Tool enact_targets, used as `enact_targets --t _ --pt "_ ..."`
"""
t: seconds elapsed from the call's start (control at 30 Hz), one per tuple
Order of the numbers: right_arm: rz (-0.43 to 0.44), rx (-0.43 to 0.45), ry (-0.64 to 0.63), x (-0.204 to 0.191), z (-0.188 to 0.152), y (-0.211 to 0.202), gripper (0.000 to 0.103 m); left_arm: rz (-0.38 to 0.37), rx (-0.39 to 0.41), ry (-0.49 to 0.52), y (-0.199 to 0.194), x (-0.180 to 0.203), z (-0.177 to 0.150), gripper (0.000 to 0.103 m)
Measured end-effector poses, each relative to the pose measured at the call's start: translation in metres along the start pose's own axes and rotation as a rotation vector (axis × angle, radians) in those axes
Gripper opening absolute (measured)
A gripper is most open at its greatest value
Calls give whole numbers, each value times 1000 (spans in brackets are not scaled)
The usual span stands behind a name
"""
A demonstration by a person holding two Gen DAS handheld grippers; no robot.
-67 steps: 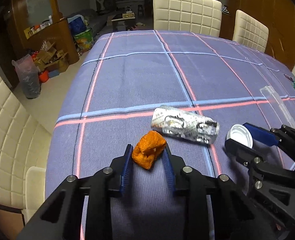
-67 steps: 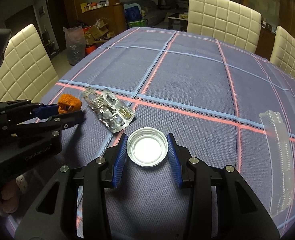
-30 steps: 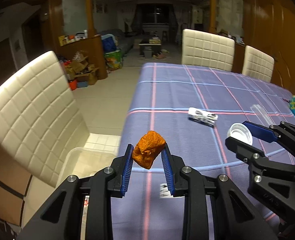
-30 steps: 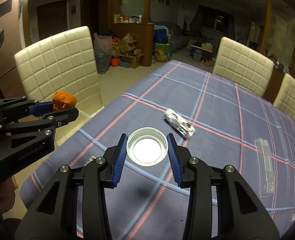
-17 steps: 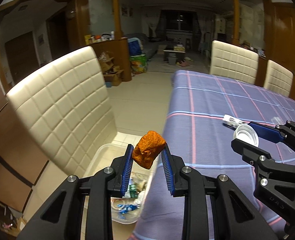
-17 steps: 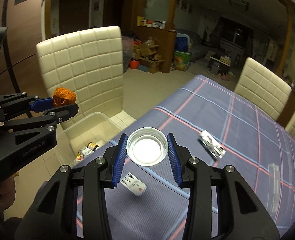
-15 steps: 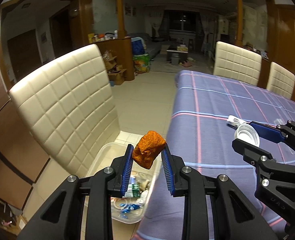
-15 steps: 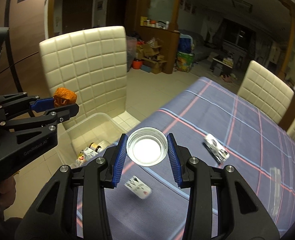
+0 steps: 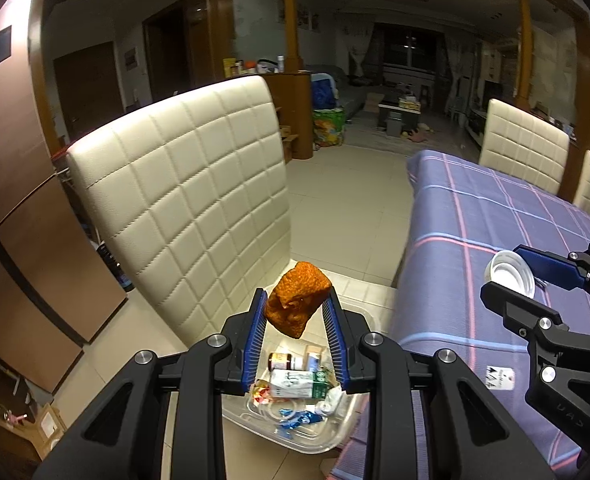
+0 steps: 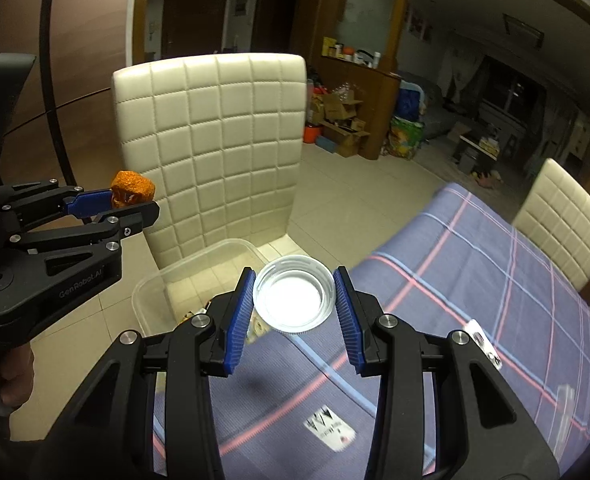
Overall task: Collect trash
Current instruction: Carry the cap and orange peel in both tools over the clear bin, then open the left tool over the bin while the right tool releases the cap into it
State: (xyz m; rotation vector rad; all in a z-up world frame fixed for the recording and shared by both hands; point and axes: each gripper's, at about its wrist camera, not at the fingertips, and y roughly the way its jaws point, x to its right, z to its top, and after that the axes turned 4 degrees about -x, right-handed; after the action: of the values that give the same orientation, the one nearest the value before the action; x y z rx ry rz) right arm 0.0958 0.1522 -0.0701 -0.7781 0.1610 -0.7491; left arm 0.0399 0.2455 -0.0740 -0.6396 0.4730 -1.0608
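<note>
Trash in both: left gripper (image 9: pixel 297 322) is clamping orange wad (image 9: pixel 297 304) above bin (image 9: pixel 295 434) for release, right gripper (image 10: pixel 293 310) is gripping white lid (image 10: pixel 293 298) beside it.

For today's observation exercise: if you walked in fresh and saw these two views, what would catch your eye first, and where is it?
The bright orange crumpled scrap stands out first, pinched in the left gripper above a clear plastic bin of trash on the floor beside the table. Next comes the glowing white lid, clamped in the right gripper over the edge of the purple checked tablecloth, with a cream quilted chair behind.
</note>
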Motion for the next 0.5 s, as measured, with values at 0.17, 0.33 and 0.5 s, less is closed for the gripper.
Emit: enact_targets --t 0.17,0.33,0.5 --pt "16 10 -27 -9 15 10 41 19 -7 -27 9 -13 5 28" --pt "27 17 -51 -17 31 21 41 41 -7 -32 20 -22 13 28" --pt "39 19 -57 -19 45 37 41 58 -6 -48 30 -30 23 28"
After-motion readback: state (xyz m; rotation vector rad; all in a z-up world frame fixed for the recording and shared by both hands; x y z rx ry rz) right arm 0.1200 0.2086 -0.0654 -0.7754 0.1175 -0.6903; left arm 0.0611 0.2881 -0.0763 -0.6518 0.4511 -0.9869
